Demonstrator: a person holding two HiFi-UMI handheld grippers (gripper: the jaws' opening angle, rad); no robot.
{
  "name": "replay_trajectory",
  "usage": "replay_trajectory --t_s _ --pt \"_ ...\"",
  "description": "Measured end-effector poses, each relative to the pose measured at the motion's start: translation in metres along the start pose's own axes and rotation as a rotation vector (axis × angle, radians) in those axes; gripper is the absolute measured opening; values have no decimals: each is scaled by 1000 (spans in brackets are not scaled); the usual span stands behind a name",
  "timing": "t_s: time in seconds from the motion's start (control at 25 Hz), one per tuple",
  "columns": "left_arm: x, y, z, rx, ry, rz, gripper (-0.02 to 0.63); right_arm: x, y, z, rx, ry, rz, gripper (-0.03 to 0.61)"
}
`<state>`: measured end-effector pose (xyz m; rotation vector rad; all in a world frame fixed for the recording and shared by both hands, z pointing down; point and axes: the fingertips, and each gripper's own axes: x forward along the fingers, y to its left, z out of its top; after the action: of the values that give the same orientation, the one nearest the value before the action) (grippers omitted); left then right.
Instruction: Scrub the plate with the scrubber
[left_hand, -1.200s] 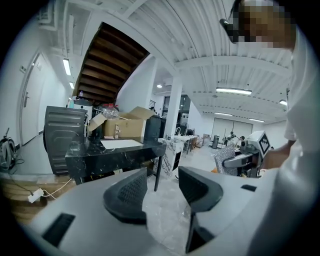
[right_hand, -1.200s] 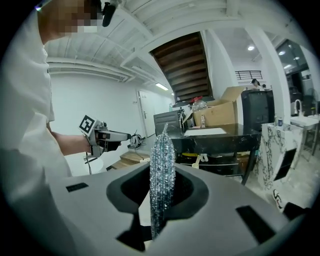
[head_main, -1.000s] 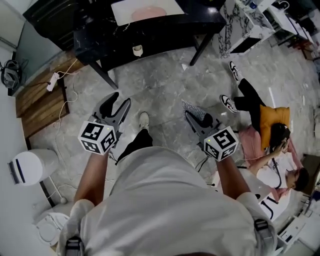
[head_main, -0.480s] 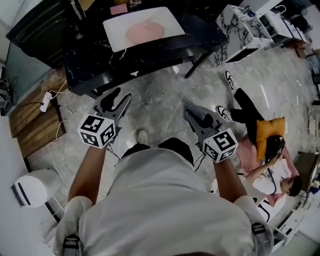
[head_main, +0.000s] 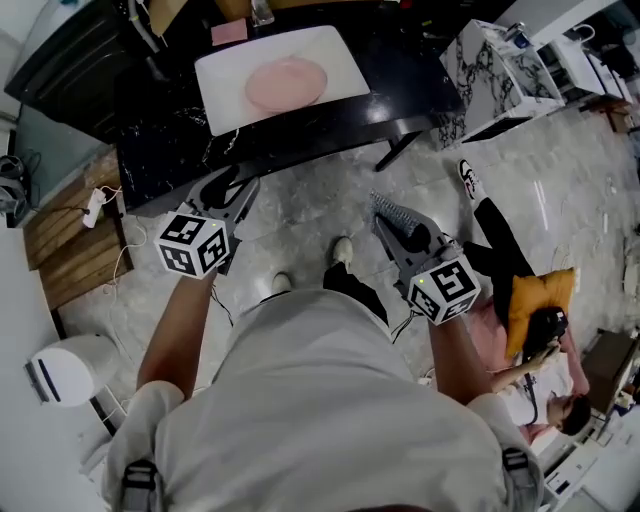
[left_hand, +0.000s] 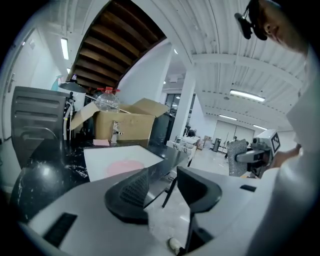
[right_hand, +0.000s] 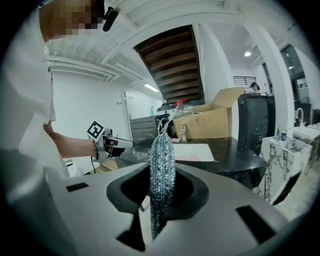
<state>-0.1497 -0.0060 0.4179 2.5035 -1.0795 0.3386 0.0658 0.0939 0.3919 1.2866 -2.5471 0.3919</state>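
Observation:
A pink plate (head_main: 286, 82) lies on a white board (head_main: 225, 100) on the black table (head_main: 330, 125) ahead. Both grippers hang over the floor, short of the table's near edge. My left gripper (head_main: 234, 184) is open with nothing between its pads, and its jaws have just been closing a little. Its own view shows the plate (left_hand: 124, 167) beyond the jaws of the gripper (left_hand: 161, 184). My right gripper (head_main: 390, 212) is shut on a glittery teal scrubber (right_hand: 162, 170), which stands upright between the pads. The plate (right_hand: 192, 158) shows behind the scrubber there.
A cardboard box (left_hand: 125, 125), a plastic bottle (left_hand: 107, 100) and a pink pad (head_main: 229, 32) stand at the table's far side. A marble-patterned cabinet (head_main: 490, 70) is to the right. People sit on the floor (head_main: 520, 290) at the right. A white bin (head_main: 65, 365) stands at the left.
The table and plate have drawn closer in the head view. Both grippers have moved forward towards the table's edge, the scrubber still in the right one.

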Motion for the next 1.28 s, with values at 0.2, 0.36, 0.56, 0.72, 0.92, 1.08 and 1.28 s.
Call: replay_trajectory --t_s 0.2,0.36,0.56,0.72,0.92,1.08,1.28 --pt "58 20 20 20 42 91 176 21 -66 12 4 -16 78 78" --pt "96 43 32 35 82 174 176 31 -108 22 -35 -22 137 78" --pt "137 78 39 45 145 224 176 46 -153 27 -41 -22 176 78" --pt "167 117 34 58 236 229 176 65 -168 30 -16 -16 179 78" --pt "207 176 22 41 329 198 176 100 -175 37 -23 22 164 78" --pt "241 219 7 35 409 174 176 128 -178 51 -49 46 127 78" --pt "281 265 -14 20 499 140 176 161 -182 62 -19 66 75 78"
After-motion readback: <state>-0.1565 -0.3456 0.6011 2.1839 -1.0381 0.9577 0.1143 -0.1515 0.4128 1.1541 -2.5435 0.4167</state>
